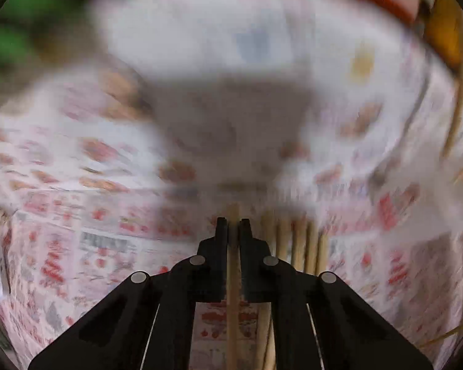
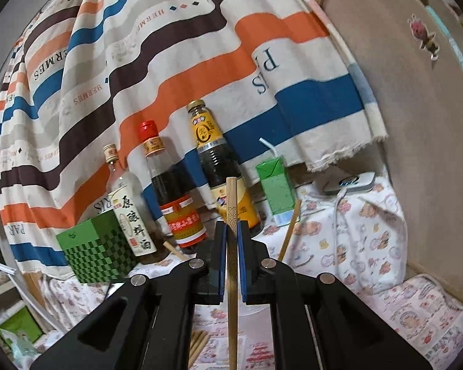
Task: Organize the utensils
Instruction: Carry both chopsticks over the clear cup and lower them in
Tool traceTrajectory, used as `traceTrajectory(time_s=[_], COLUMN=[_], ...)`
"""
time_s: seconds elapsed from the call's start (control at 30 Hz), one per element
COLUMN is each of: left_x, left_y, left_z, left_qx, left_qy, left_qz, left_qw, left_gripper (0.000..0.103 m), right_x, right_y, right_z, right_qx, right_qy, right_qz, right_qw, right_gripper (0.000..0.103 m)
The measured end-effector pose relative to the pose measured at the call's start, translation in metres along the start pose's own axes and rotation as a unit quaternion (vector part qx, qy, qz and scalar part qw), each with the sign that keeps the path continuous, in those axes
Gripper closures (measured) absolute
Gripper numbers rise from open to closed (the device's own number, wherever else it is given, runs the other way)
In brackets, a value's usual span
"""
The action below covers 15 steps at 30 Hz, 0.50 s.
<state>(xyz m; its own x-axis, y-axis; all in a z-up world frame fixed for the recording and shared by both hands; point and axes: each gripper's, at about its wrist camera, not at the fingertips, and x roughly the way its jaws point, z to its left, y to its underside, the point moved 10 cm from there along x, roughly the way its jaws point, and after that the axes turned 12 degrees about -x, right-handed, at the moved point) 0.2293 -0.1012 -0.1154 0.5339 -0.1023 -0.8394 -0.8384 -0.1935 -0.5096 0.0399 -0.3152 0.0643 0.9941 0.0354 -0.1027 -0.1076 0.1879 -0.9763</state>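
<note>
In the left wrist view, which is badly blurred, my left gripper [image 1: 233, 223] points down at a printed table cover [image 1: 77, 246]. It is shut on a single wooden chopstick [image 1: 232, 277] that runs up between the pads. Several more chopsticks [image 1: 296, 246] lie side by side just right of the fingertips. My right gripper [image 2: 231, 226] points roughly level and is shut on a carved wooden chopstick [image 2: 231, 197] whose end sticks out past the fingertips. Below it a few loose chopsticks [image 2: 199, 343] lie on the cover, and another chopstick [image 2: 288, 234] leans at the right.
Ahead of the right gripper stand three sauce bottles [image 2: 173, 191], a green checkered box [image 2: 95, 252] and a green drink carton [image 2: 276, 191], backed by a striped cloth [image 2: 200, 46]. A brown board [image 2: 401, 92] walls the right side. A blurred pale shape [image 1: 231, 108] fills the left view's middle.
</note>
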Motion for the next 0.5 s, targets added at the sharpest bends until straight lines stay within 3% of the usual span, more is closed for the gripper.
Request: traceTrajectory(time_s=[0.17, 0.3, 0.5], left_x=[-0.087, -0.162, -0.24], left_y=[-0.028, -0.041, -0.035], left_z=[-0.018, -0.034, -0.031], left_qx=[0.002, 0.01, 0.007], left_qy=[0.073, 0.109, 0.12], left_qz=[-0.075, -0.149, -0.249], left_qw=[0.9945, 0.9828, 0.9609], left_gripper=[0.097, 0.097, 0.097], right_x=[0.0, 0.0, 0.008], right_y=[0.001, 0.002, 0.013], right_z=[-0.007, -0.011, -0.024], right_qx=[0.038, 0.013, 0.07], right_qy=[-0.014, 0.022, 0.015], right_qz=[0.003, -0.004, 0.013], right_qw=[0.999, 1.0, 0.997], right_gripper=[0.095, 0.095, 0.095])
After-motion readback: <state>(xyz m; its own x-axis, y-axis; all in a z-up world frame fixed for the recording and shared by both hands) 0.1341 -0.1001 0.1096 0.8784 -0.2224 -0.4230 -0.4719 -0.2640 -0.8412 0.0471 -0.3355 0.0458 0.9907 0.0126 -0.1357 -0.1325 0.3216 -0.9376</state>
